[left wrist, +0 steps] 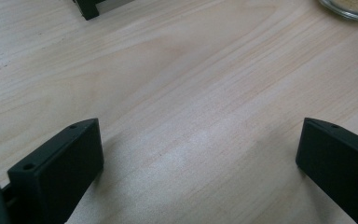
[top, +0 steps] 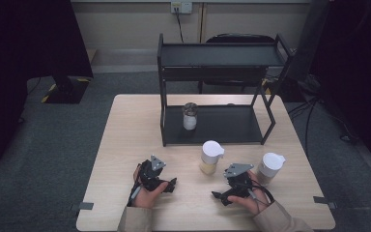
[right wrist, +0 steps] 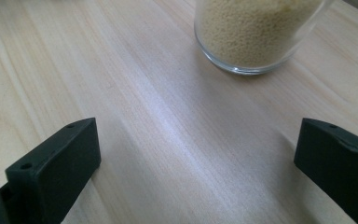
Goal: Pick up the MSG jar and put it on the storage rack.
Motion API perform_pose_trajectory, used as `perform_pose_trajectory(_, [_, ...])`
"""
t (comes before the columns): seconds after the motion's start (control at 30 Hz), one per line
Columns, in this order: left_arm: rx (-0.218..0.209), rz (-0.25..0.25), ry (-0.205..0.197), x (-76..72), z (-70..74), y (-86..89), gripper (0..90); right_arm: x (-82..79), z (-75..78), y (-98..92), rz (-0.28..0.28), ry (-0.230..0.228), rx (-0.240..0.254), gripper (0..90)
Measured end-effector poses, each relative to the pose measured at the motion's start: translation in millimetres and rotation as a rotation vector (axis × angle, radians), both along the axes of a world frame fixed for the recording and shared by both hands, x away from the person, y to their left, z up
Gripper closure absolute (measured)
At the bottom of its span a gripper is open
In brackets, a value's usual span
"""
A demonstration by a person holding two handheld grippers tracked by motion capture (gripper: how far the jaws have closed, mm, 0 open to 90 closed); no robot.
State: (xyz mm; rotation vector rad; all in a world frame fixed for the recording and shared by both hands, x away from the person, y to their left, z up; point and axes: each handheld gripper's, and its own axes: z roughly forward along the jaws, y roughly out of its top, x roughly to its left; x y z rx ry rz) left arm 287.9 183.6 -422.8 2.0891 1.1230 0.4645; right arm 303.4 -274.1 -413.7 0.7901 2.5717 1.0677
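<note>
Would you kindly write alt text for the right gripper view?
The right gripper hangs open over a pale wooden table, its two black jaws wide apart with nothing between them. Just ahead stands a clear glass jar of small yellowish grains, untouched.

In the right gripper view the jar of pale grains [right wrist: 256, 32] is cut off by the top edge, so its lid is out of frame. In the left gripper view only a sliver of a jar's glass base [left wrist: 352, 8] shows at the top right corner, and the rack's black foot [left wrist: 89, 7] is likewise cropped. In the high view the contents of the small jar on the rack [top: 189, 116] are too small to tell.
</note>
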Motion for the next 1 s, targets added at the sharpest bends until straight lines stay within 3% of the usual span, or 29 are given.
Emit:
perform_pose_trajectory(0.33, [0.000, 0.000, 0.000, 0.0, 0.0, 0.0, 0.0, -5.9, 2.3, 1.7, -0.050, -0.023, 0.024, 1.2])
perform_pose_trajectory(0.6, [0.000, 0.000, 0.000, 0.0, -0.1, 0.0, 0.0, -5.3, 6.2, 1.4, -0.098, -0.032, 0.085, 1.0])
perform_pose_trajectory(0.9, [0.000, 0.000, 0.000, 0.0, -0.1, 0.0, 0.0, -6.6, 8.8, 9.0, -0.128, -0.067, 0.116, 1.6])
perform_pose_trajectory(1.0, [0.000, 0.000, 0.000, 0.0, 0.0, 0.0, 0.0, -5.1, 6.1, 8.0, -0.148, -0.060, 0.152, 4.1])
